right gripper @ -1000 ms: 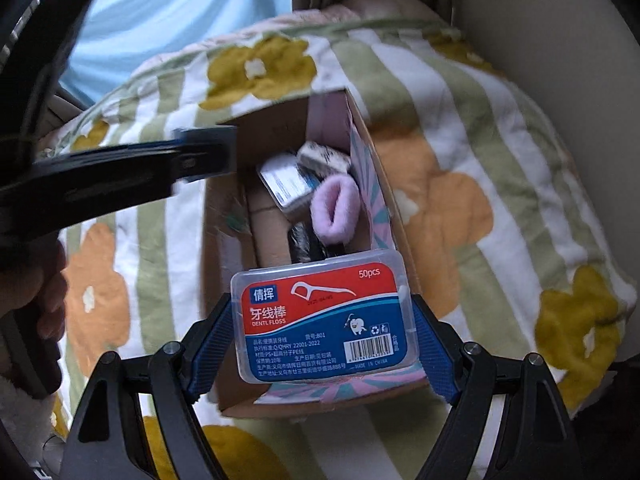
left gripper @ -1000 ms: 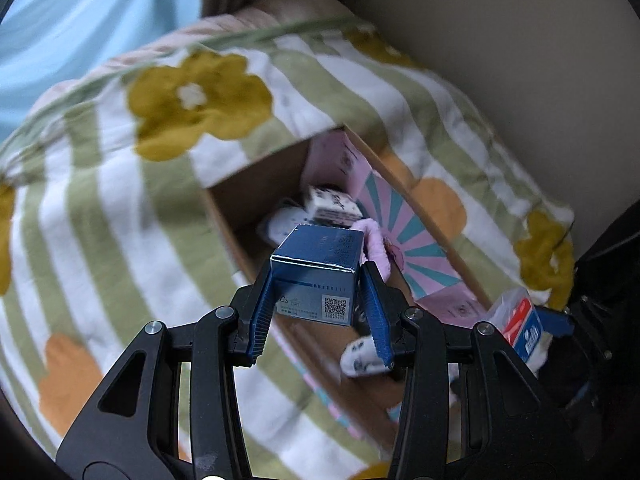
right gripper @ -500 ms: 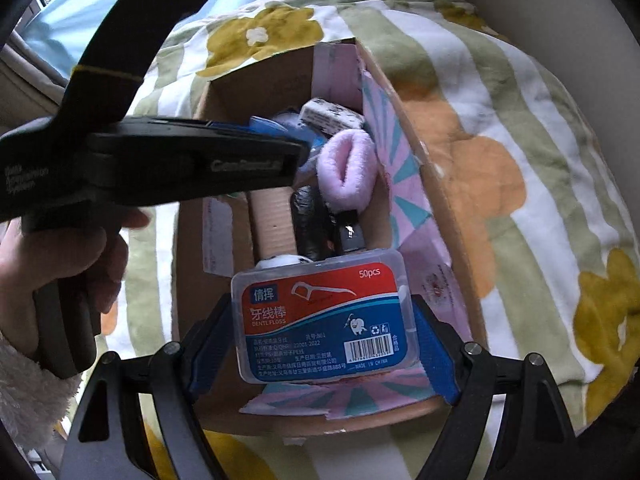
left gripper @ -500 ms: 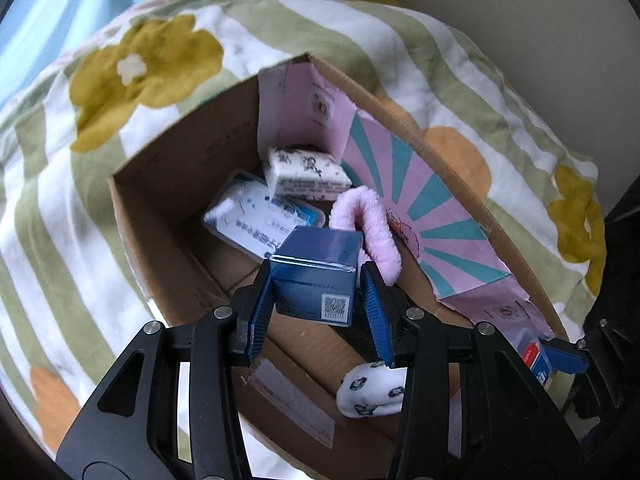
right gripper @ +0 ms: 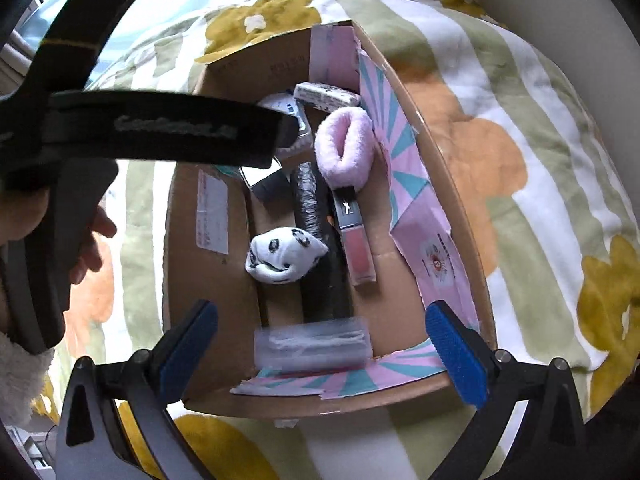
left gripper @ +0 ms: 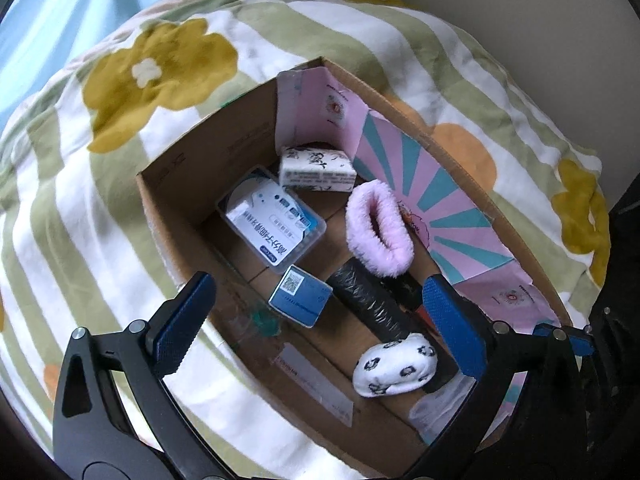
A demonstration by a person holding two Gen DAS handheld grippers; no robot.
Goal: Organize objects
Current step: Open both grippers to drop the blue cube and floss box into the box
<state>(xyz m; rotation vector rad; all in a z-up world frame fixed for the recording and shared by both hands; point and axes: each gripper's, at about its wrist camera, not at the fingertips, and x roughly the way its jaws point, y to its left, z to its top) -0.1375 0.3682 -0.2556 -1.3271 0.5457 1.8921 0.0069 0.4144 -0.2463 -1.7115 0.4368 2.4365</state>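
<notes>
Left wrist view: left gripper (left gripper: 316, 320) over the cardboard box (left gripper: 168, 196), jaws just opened wide, empty; blue carton (left gripper: 301, 295) loose inside the box. Right gripper (right gripper: 322, 354) likewise wide, empty; blurred floss case (right gripper: 311, 345), seemingly released, inside the box's near end.

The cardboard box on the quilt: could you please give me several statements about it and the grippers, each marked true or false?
1. The left gripper is clamped on the blue box. False: its fingers have just been opening and the blue box lies loose in the cardboard box.
2. The pink fluffy ring lies inside the cardboard box. True.
3. The right gripper is open. True.
4. The panda-print sock lies on the quilt. False: it is inside the cardboard box.
</notes>
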